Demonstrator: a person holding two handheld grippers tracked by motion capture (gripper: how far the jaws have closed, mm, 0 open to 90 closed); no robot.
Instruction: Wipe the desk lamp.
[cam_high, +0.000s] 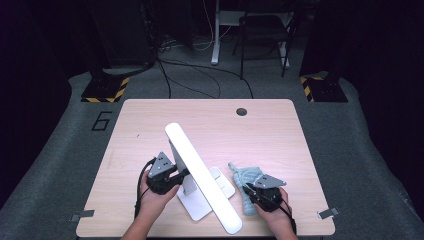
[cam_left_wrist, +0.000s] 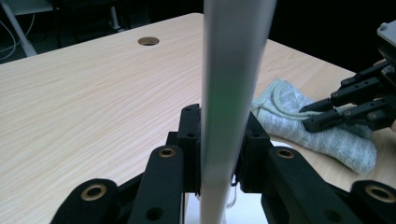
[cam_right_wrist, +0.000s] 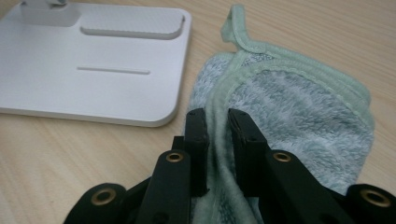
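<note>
Overhead light falls brightly on the pale wooden table (cam_high: 150, 130), while the room around it sinks into near-black. The long white lamp bar (cam_left_wrist: 231, 93) blurs close to the lens; the fluffy grey-green cloth (cam_right_wrist: 299, 116) stays sharp.

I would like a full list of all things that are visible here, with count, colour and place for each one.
desk lamp: one, white, long bar head slanting across the table's near middle, flat base under it.
cloth: one, grey-blue with pale green edging, folded, lying to the right of the lamp base.
table: one, light wood, round hole near its far edge.
chair: one, dark, on the floor beyond the table.
cables: several, dark, on the grey floor.
left gripper: one, black, shut on the lamp's upright.
right gripper: one, black, shut on a fold of the cloth.
hands: two, at the table's near edge.
</note>
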